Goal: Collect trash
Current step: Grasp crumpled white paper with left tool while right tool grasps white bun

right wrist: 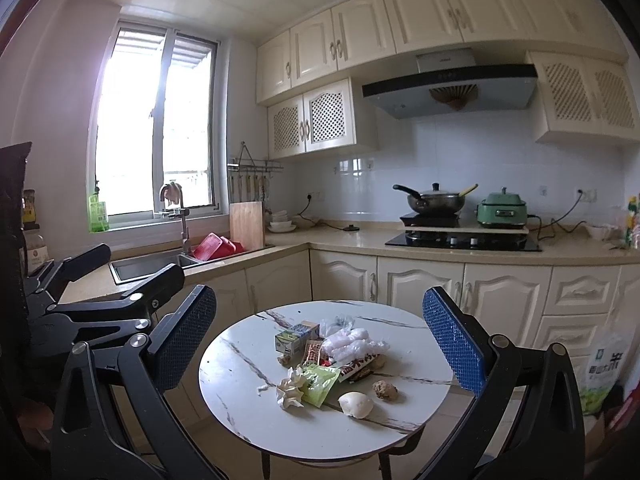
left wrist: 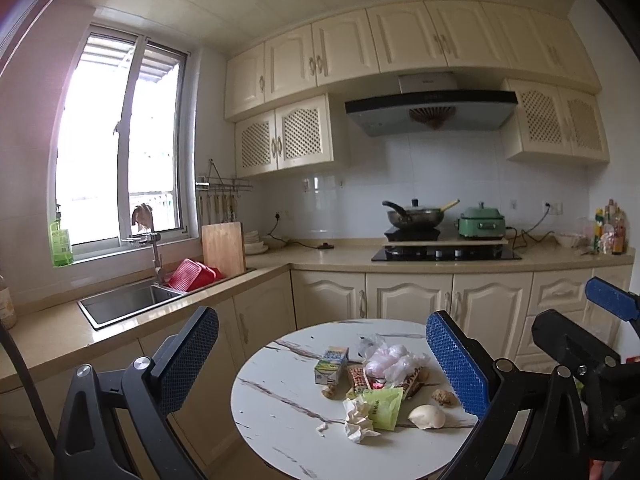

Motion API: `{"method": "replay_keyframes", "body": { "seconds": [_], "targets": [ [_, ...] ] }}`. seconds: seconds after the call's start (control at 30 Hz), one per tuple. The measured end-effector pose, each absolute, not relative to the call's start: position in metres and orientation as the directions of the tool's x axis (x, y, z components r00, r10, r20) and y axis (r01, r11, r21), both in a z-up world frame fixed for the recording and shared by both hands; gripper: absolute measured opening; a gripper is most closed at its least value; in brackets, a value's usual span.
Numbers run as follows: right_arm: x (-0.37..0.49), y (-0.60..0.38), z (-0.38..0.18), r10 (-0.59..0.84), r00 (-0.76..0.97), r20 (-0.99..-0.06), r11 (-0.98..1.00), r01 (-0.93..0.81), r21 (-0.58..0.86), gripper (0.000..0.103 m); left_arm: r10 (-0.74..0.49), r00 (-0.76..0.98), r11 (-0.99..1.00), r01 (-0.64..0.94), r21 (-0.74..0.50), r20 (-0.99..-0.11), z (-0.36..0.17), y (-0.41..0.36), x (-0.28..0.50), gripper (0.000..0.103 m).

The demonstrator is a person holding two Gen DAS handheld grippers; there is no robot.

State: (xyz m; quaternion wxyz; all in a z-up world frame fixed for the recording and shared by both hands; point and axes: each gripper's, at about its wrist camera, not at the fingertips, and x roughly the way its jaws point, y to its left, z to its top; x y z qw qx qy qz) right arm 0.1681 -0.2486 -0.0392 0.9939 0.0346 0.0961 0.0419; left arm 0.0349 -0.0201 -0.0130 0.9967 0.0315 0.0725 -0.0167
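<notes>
Both claws, the left claw (left wrist: 322, 364) and the right claw (right wrist: 320, 344), are held wide apart above the round white marble-patterned bench (right wrist: 240, 408). The trash, including a crumpled white paper napkin (right wrist: 289, 394), is piled near the bench centre. One loose edge piece should be approached first.

Home kitchen, plain from cream cabinets (left wrist: 408, 40) across the top of the frame, range hood (left wrist: 430, 110) above a hob (left wrist: 446, 254) with wok (left wrist: 414, 216) at centre right, steel sink (left wrist: 128, 304) and faucet (left wrist: 154, 254) below the window (left wrist: 120, 168) at left.
</notes>
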Motion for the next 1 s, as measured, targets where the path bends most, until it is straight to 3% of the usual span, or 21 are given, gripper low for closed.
{"method": "replay_keyframes", "body": {
  "seconds": [0.33, 0.57, 0.73, 0.87, 1.0],
  "targets": [
    [0.214, -0.295, -0.092, 0.035, 0.948, -0.318, 0.992, 0.006, 0.125, 0.103, -0.047, 0.956, 0.996, 0.065, 0.054, -0.288, -0.039, -0.029, 0.111, 0.102],
    [0.277, -0.304, -0.170, 0.035, 0.850, -0.525, 0.996, 0.014, 0.087, 0.103, -0.017, 0.887, 0.996, 0.055, 0.069, -0.461, -0.079, -0.026, 0.188, 0.102],
    [0.324, -0.297, -0.235, 0.129, 0.757, -0.640, 0.991, -0.070, 0.117, 0.102, -0.003, 0.822, 0.995, 0.057, 0.078, -0.569, -0.105, -0.025, 0.233, 0.102],
    [0.346, -0.295, -0.269, 0.171, 0.706, -0.687, 0.985, -0.098, 0.145, 0.082, -0.019, 0.781, 0.996, 0.069, 0.056, -0.625, -0.118, -0.020, 0.260, 0.102],
    [0.357, -0.292, -0.282, 0.195, 0.680, -0.707, 0.981, -0.124, 0.151, 0.074, -0.039, 0.743, 0.996, 0.086, 0.037, -0.668, -0.126, -0.020, 0.286, 0.102]
  ]
}}
